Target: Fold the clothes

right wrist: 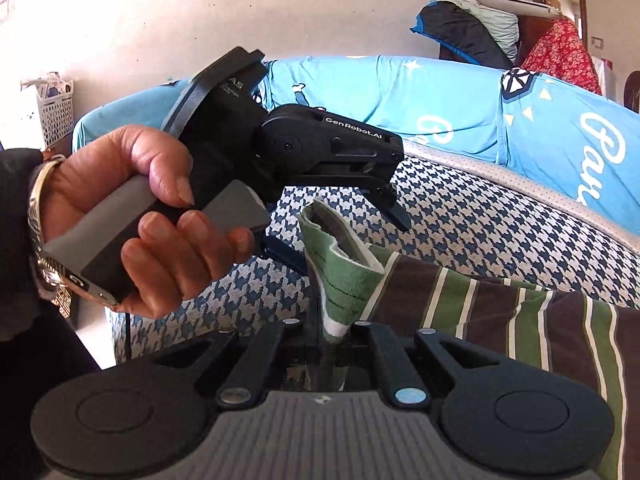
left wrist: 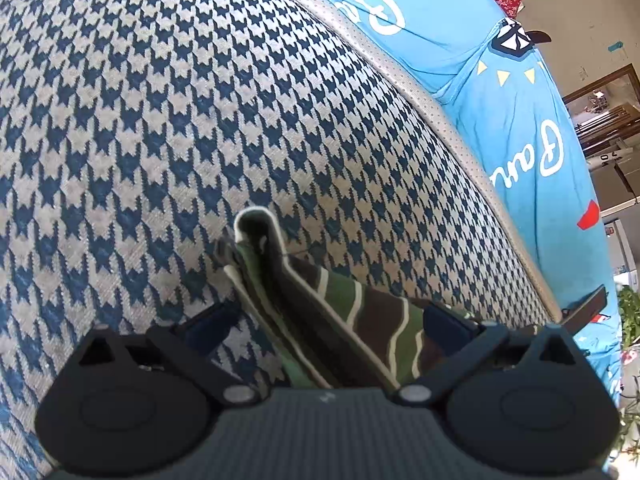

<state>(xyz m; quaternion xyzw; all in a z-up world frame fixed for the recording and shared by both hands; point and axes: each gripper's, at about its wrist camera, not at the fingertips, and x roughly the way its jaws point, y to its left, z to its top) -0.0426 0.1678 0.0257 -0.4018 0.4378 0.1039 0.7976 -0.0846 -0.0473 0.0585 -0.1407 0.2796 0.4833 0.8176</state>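
A garment striped brown, green and white (right wrist: pixel 500 312) lies on a blue-and-white houndstooth surface (right wrist: pixel 480 220). Its green ribbed edge (right wrist: pixel 340 276) stands up in front of my right gripper (right wrist: pixel 332 336), which is shut on that edge. A person's hand (right wrist: pixel 132 184) holds my left gripper (right wrist: pixel 340 236) just beyond, its jaws standing wide on either side of the raised edge. In the left wrist view the same garment (left wrist: pixel 360 320) runs between the spread fingers of the left gripper (left wrist: pixel 326 326), and the pads are not pressed together on it.
A bright blue printed sheet (right wrist: pixel 400 92) borders the houndstooth surface (left wrist: pixel 200 120) at the back and right. Behind it are piled bedding (right wrist: pixel 468 28), a red floral cloth (right wrist: pixel 560 52) and a white basket (right wrist: pixel 52 108) by the wall.
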